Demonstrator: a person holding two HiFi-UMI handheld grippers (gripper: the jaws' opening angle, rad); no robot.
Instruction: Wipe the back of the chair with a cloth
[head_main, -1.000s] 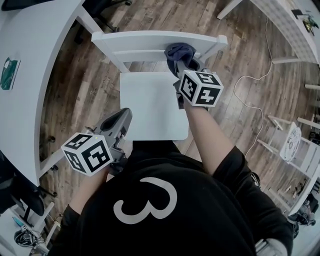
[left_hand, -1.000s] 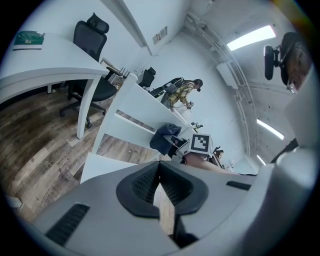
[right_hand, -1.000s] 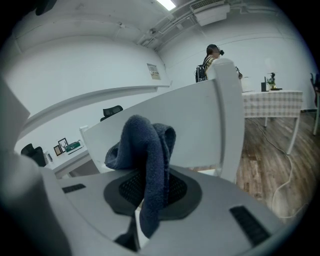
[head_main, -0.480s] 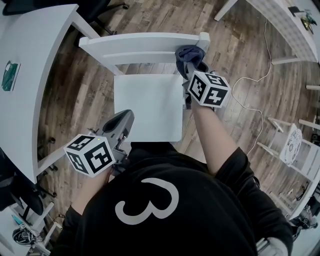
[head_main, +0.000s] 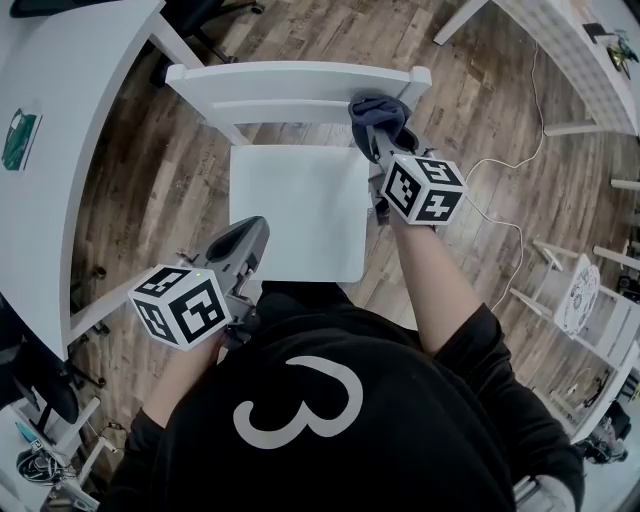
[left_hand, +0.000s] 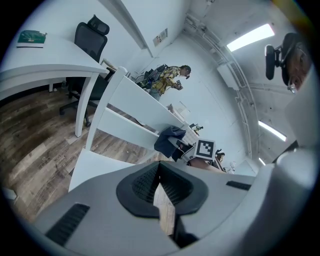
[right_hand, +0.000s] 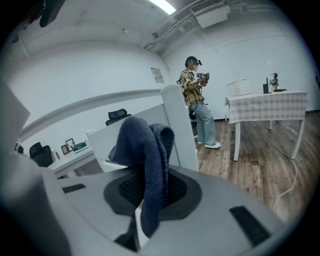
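Right tool (head_main: 374, 138) is clamped on the dark blue cloth (head_main: 382, 110), up against the chair (head_main: 290, 80) backrest's right end. Left tool (head_main: 240, 240), pinched closed on nothing, hangs by the seat's front-left corner. White tabletop (head_main: 60, 130) sits left of the chair, cable (head_main: 500, 160) on the floor (head_main: 150, 200) right of it.

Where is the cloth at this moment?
In the head view, the dark blue cloth sits in the right gripper, at the right end of the chair back.

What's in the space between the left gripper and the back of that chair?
Only the chair's white seat, and it is bare. The head view shows it between the left gripper and the backrest.
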